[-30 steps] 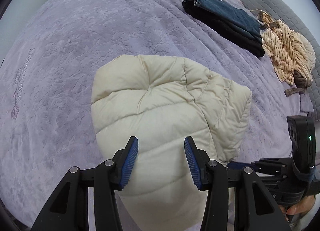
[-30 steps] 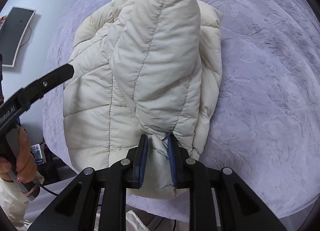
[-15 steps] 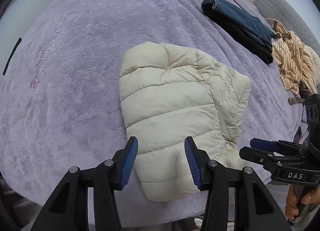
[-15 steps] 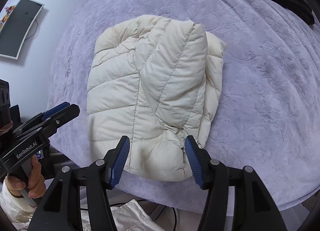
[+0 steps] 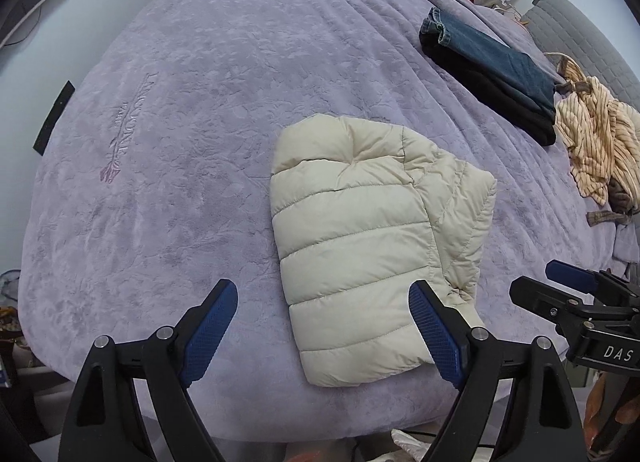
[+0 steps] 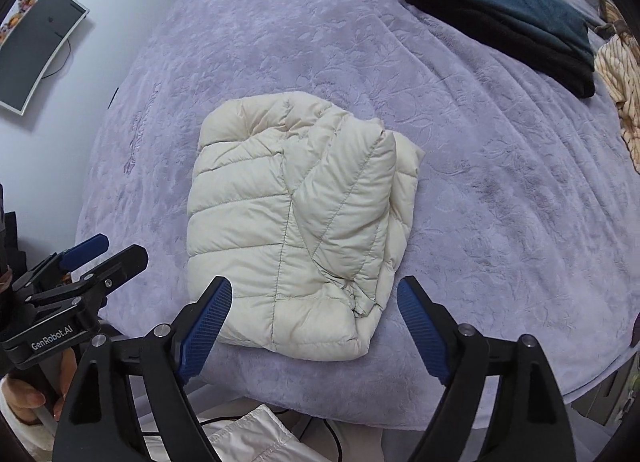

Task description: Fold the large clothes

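Observation:
A cream quilted puffer jacket (image 5: 372, 238) lies folded into a compact bundle on the purple bed cover (image 5: 208, 134), near the bed's front edge. It also shows in the right wrist view (image 6: 296, 222). My left gripper (image 5: 324, 330) is open and empty, held back from the jacket's near edge. My right gripper (image 6: 314, 326) is open and empty, above the jacket's near edge. Each gripper shows in the other's view: the right one (image 5: 576, 294) at the right, the left one (image 6: 84, 262) at the left.
Folded blue jeans on a black garment (image 5: 492, 70) lie at the back right of the bed, with a crumpled striped tan garment (image 5: 600, 146) beside them. A grey headboard (image 5: 580, 34) is at the far right. A monitor (image 6: 36, 46) hangs on the left wall.
My right gripper let go of the jacket and opened wide. Both grippers pulled back from the bundle, and the left one opened wider. The jacket now lies flat and folded.

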`<state>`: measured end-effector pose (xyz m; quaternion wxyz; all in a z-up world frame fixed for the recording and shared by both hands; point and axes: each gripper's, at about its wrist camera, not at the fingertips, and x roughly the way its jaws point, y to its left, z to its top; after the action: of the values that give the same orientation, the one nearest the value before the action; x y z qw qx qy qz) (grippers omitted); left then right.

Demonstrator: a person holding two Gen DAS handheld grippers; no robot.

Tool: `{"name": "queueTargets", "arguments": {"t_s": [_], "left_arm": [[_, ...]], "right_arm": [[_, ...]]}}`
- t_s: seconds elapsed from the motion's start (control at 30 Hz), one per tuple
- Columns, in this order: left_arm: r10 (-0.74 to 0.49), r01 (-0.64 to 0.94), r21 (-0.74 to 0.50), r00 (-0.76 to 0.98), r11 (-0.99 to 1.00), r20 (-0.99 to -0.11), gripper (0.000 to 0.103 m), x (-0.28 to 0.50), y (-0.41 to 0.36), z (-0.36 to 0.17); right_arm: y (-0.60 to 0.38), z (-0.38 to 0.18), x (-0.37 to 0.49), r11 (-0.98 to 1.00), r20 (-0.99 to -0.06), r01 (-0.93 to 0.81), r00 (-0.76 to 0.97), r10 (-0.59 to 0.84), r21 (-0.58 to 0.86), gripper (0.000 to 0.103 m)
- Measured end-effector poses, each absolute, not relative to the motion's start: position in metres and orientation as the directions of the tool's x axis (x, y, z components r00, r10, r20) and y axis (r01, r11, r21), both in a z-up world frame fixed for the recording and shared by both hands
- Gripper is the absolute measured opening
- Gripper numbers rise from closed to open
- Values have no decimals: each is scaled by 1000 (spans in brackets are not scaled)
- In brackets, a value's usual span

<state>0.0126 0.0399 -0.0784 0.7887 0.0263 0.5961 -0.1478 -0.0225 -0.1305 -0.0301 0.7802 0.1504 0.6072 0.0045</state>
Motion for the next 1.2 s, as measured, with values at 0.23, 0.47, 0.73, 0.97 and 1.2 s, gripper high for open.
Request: {"name": "queueTargets", "arguments": {"t_s": [0.23,0.47,0.73,0.97,1.2], "left_arm": [[-129,236,-55,314,970,-941,103,7,43,-59],[-127,198,-66,314,978,-941,103,7,50,-53],[-99,169,-45,326,985,-940,103,5,54,-50],[-95,177,-38,330,984,-939,103,1,52,-47],[-90,172,-34,334,985,-938,103,0,53,-46]], "right_arm": [[-129,-15,-29,953,-937,218,322,135,212,103],[-130,-3,-31,953,-937,242,336,91,179,103],[-130,4,-31,956,-937,241,340,80,169,103],[-129,7,-30,958,-937,240,342,71,160,103],[-128,8,-30,958,-937,240,343,67,157,103]]}}
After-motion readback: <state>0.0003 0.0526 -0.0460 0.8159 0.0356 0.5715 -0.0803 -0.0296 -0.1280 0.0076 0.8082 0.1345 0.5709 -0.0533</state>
